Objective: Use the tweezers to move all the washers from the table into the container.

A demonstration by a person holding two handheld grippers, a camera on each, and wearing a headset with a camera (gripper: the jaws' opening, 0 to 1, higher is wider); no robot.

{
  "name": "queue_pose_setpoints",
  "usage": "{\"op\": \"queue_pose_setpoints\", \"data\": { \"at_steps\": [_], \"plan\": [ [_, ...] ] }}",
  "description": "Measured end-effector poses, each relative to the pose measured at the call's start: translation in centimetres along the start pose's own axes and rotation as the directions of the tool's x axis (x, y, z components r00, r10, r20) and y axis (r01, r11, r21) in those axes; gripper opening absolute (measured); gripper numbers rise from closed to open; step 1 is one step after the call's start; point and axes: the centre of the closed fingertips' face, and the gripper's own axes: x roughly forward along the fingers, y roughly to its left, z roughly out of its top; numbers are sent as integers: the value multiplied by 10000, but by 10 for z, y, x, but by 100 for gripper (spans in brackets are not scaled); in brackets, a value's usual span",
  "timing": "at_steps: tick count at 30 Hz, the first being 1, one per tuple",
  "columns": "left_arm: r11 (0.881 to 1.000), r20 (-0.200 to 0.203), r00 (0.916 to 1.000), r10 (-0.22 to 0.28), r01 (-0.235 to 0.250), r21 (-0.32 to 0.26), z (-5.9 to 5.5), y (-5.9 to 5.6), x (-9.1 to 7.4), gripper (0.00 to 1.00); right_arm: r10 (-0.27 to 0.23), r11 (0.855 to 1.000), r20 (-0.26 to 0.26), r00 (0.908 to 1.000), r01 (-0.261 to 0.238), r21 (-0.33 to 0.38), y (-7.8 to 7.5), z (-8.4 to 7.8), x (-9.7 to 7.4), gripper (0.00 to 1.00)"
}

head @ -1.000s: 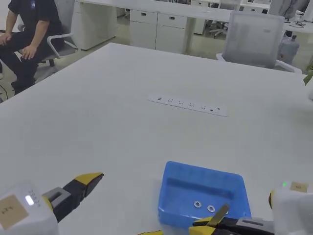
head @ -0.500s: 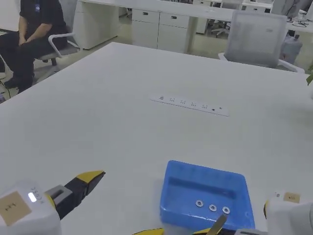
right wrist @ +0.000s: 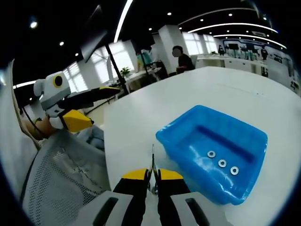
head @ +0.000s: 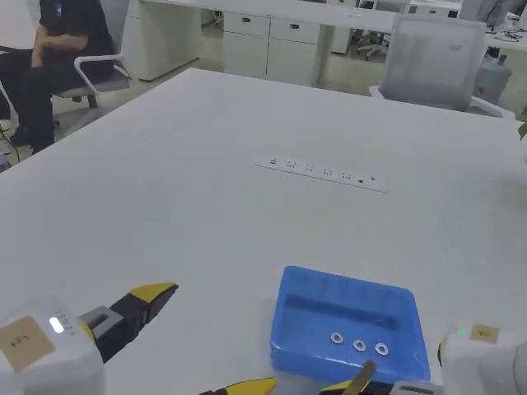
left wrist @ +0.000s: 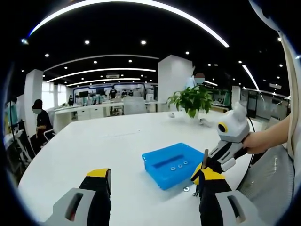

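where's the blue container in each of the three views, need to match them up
Head view: the blue container is at bottom centre-right, on the white table near the lower edge.
Left gripper view: the blue container is just right of centre, beyond and between the two open jaws.
Right gripper view: the blue container is right of centre, ahead of the shut jaws.
Shared landmark: the three washers in a row inside it.

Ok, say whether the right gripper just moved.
Yes: the right gripper drew back toward the person; its tweezers now sit at the container's near rim.
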Motion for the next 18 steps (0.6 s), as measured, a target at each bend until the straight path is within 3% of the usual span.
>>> {"op": "queue_pose_setpoints", "data": {
  "at_steps": [5, 9, 11, 12, 18],
  "plan": [
    [10000, -5, 10000, -17, 17, 20, -1, 0, 0, 76, -81, 9886, -171, 9998, 54, -1502, 7, 0, 2, 4],
    [10000, -4, 10000, -17, 17, 28, -1, 0, 0, 76, 151, 9604, -513, 9986, -288, -2770, 23, -6, 6, 4],
    [10000, -10, 10000, -17, 17, 27, -1, 1, 0, 76, -146, 9387, -586, 9982, -65, -3447, 22, -7, 6, 4],
    [10000, -11, 10000, -17, 18, 27, -1, 1, 0, 76, -149, 9332, -559, 9983, -63, -3594, 23, -7, 6, 4],
    [10000, 2, 10000, -46, 46, 45, -1, 0, 0, 76, -140, 9305, -547, 9984, -70, -3663, 20, -7, 7, 3]
  ]
}}
